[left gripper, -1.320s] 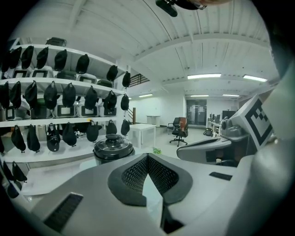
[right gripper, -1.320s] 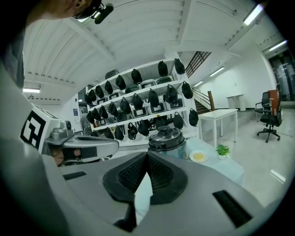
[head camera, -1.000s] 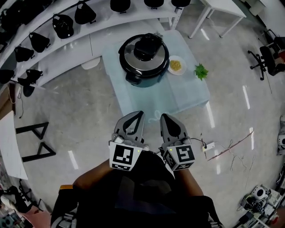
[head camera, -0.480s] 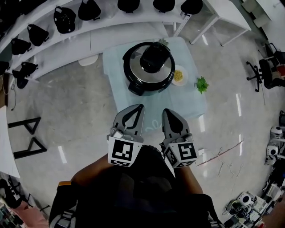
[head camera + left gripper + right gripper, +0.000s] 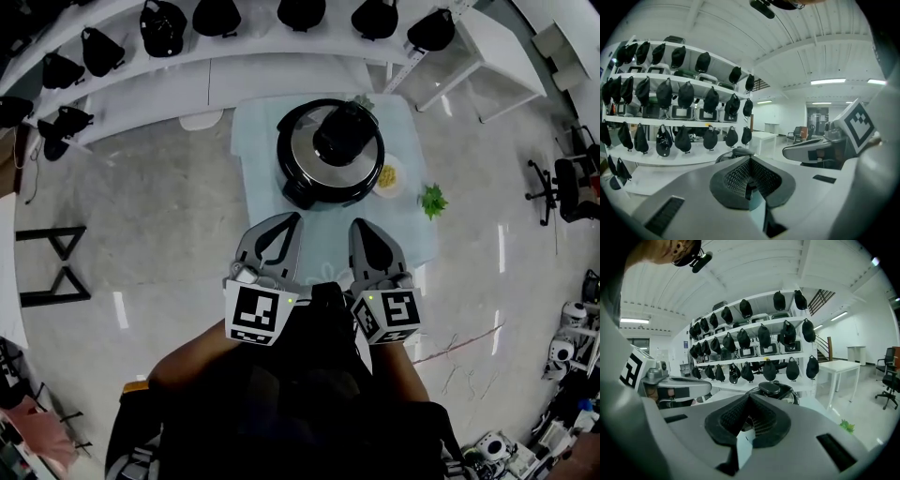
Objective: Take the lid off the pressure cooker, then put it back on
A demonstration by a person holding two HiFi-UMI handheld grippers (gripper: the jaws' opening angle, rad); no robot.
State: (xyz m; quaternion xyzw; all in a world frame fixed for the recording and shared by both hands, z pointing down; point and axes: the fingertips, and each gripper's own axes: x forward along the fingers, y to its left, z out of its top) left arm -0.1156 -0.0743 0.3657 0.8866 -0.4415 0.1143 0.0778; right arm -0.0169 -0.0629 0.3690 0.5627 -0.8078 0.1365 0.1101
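Clearly nothing is done yet: the lid (image 5: 343, 139) sits on the pressure cooker (image 5: 301, 192), on the far part of the bench (image 5: 258, 161). The left claw (image 5: 292, 219) and right claw (image 5: 357, 226) are pressed together and empty, apart from it.

The pressure cooker (image 5: 330, 155) stood on the table (image 5: 258, 183) before my left gripper (image 5: 289, 223) and right gripper (image 5: 357, 226), a plate (image 5: 391, 176) to its right, shelves (image 5: 234, 67) behind.

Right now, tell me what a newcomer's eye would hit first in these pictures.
A black and silver pressure cooker, lid on, sits on a pale blue cloth at the centre. Near it the left tool and right tool hover side by side, both shut and empty. Rows of black caps line the white shelves behind.
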